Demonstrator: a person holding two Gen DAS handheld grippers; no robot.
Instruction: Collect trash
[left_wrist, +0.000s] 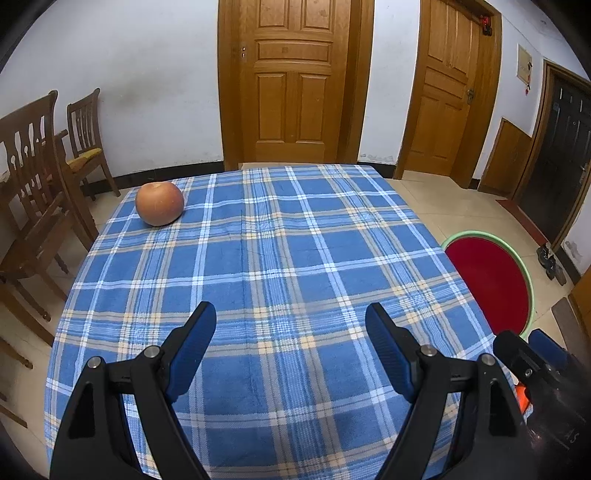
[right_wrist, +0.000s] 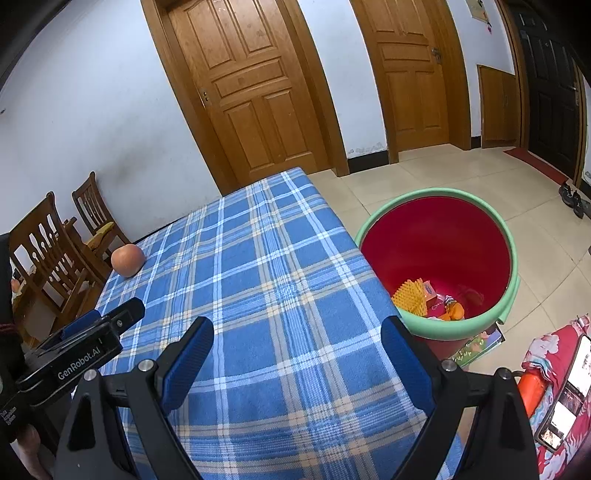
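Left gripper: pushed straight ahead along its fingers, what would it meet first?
Probably only the blue plaid tablecloth. The left gripper is open, nothing between its fingers. The apple sits well left of that line, the red bin off right. Depth is uncertain.

Left wrist view: the table (left_wrist: 280, 258) edge hides the near side of the red bin (left_wrist: 495, 280); its contents cannot be seen. The right gripper (left_wrist: 532, 354) is cut off at the lower right edge. Right wrist view: items in the bin's (right_wrist: 439, 240) bottom are too small to identify. The phone (right_wrist: 570, 391) is clipped by the right edge; its screens are illegible.
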